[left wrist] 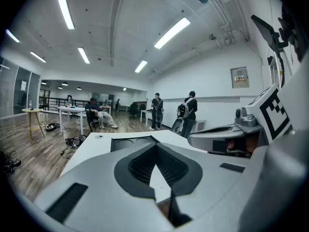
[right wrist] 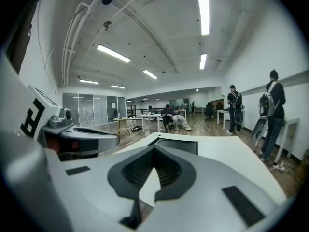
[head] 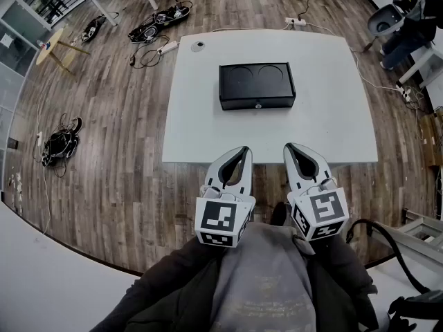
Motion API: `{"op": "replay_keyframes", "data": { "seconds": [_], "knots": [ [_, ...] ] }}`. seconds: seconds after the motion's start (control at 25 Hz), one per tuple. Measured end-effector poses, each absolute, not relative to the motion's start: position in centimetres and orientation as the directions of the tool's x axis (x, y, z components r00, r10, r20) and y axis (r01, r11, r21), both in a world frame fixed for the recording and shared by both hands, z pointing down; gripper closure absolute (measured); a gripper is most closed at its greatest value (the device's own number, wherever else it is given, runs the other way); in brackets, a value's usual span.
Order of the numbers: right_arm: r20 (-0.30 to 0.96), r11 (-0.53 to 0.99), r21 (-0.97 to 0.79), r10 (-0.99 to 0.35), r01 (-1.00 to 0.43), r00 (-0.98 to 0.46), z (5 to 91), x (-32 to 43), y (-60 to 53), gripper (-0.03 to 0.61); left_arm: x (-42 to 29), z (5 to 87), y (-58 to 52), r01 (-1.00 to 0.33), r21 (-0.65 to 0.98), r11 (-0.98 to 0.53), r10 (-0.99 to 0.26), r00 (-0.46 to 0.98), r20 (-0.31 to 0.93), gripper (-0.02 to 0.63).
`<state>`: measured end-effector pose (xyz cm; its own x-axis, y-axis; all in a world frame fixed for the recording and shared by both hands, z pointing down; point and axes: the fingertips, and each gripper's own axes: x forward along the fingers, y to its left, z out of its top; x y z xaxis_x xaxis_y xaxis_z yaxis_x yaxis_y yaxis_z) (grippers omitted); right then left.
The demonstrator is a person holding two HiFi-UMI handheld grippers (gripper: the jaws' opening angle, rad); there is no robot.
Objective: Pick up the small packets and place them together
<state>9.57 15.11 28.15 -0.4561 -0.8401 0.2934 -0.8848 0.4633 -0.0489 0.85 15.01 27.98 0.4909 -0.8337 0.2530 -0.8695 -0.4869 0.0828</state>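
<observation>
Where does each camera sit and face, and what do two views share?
Head view: on the person's head, facing steeply down at the white table and black box; left gripper, right gripper and chest show.
Left gripper view: on the left gripper, facing along its shut jaws over the table.
Right gripper view: on the right gripper, likewise.
Shared: all show the black box.

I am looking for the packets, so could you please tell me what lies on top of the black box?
The black box shows only two round recesses in its top, with nothing lying in them. Its inside is covered, so any contents cannot be seen.
</observation>
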Motion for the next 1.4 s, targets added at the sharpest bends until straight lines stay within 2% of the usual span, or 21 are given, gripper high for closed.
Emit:
{"op": "replay_keyframes", "data": {
  "seconds": [0.52, 0.92, 1.16, 1.4],
  "knots": [
    [0.301, 0.437, -0.024, -0.855, -0.899, -0.424, 28.1, 7.9, 14.6, 0.574, -0.6, 28.1, 14.4, -0.849, 0.111, -0.517, -0.815, 0.528, 0.241, 0.623],
    [0.278, 0.357, -0.041, -0.893, -0.933, -0.354, 27.9, 4.7, 15.3, 0.574, -3.9, 27.8, 14.2, -0.805, 0.108, -0.583, -0.776, 0.592, 0.217, 0.623],
    [0.341, 0.332, -0.041, -0.882, -0.942, -0.326, 30.2, 4.4, 15.2, 0.574, -4.5, 29.8, 13.9, -0.796, 0.150, -0.586, -0.755, 0.604, 0.255, 0.623],
    [0.377, 0.352, -0.075, -0.856, -0.933, -0.353, 32.5, 4.5, 10.5, 0.572, -4.2, 30.8, 10.4, -0.809, 0.140, -0.570, -0.757, 0.584, 0.292, 0.623]
  ]
}}
